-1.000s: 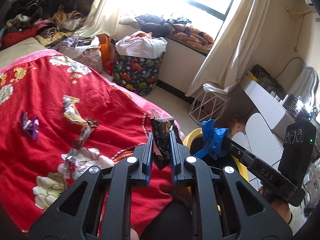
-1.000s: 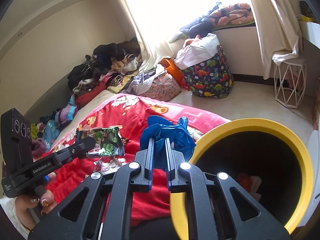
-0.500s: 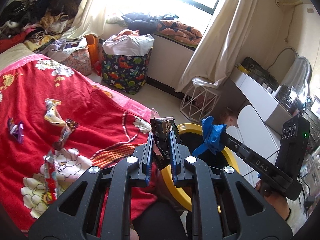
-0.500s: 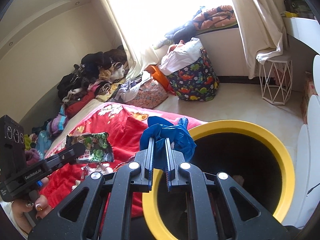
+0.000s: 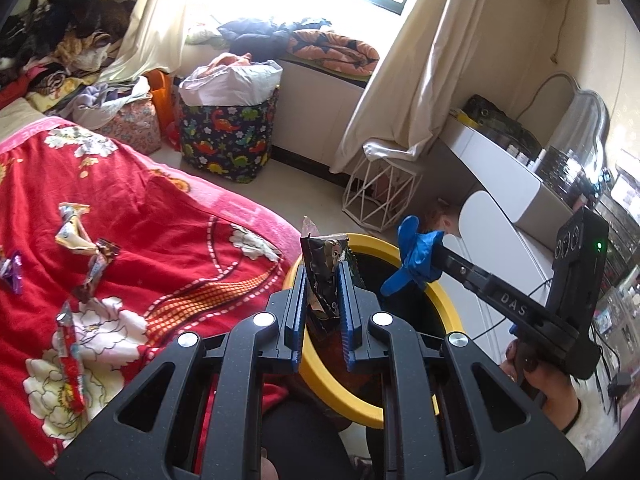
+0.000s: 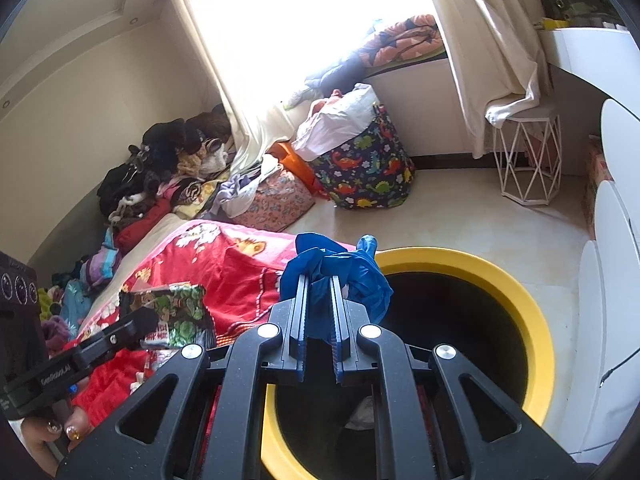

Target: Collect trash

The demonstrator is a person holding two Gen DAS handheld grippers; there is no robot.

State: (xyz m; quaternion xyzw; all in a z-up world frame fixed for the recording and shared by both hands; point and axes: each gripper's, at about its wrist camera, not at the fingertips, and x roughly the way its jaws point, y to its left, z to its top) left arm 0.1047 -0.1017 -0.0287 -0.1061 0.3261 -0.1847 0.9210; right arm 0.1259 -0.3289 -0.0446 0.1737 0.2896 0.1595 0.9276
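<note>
Yellow-rimmed bin (image 6: 500, 276) sits on the floor right next to the bed, black inside, with a scrap of something pale at the bottom. Both grippers are parked over it. Left gripper (image 5: 323, 276) has its jaws nearly closed on a dark snack wrapper (image 5: 323, 264), which sticks up between them, above the near edge of the bin (image 5: 448, 300); from the right wrist view the same wrapper (image 6: 176, 312) shows green print on its other side. Right gripper (image 6: 319, 292) is clamped tight on a crumpled blue glove (image 6: 340, 272), hanging over the rim on the bed side; in the left view that glove (image 5: 416, 256) is over the bin's far side.

More trash is on the red floral blanket (image 5: 160, 240): a silvery wrapper (image 5: 74, 228), a purple one (image 5: 12, 274), a long red one (image 5: 70, 356) and a couple of small dark ones. Dinosaur-print basket (image 5: 228, 140) stands by the window wall.
</note>
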